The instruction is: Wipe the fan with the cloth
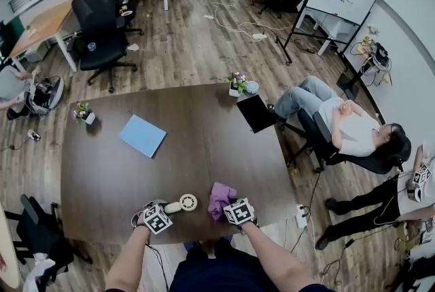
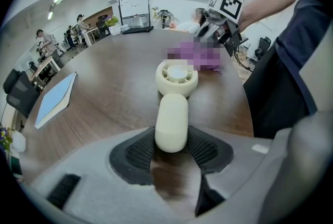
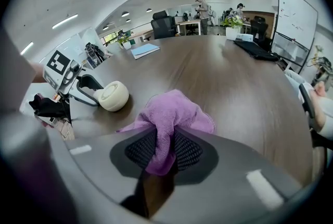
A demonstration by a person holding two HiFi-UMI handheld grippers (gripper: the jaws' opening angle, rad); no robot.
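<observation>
L gripper point(image 2: 171, 147): jaws part-closed, both ribbed pads point(image 2: 140, 152) pressing on the butt end of the fan point(image 2: 173, 113) handle. Handle sits centred between the pads; rest of the fan projects ahead of the jaws.

Fan: small, cream, hand-held type, at the near edge of the table point(image 1: 204, 141). Long axis runs straight out from the L jaws. In head view this is left to right, handle at left, round head at right toward the cloth point(image 3: 171, 113). Head rests on the table top, round face turned upward.

R gripper point(image 3: 162, 152): jaws narrow, clamped on a hanging fold of the purple cloth. Remainder of the cloth is bunched on the table just ahead of the jaws.

Cloth vs fan: cloth lies near the fan head, on its right in head view. R gripper view shows a gap between them, no contact.
</observation>
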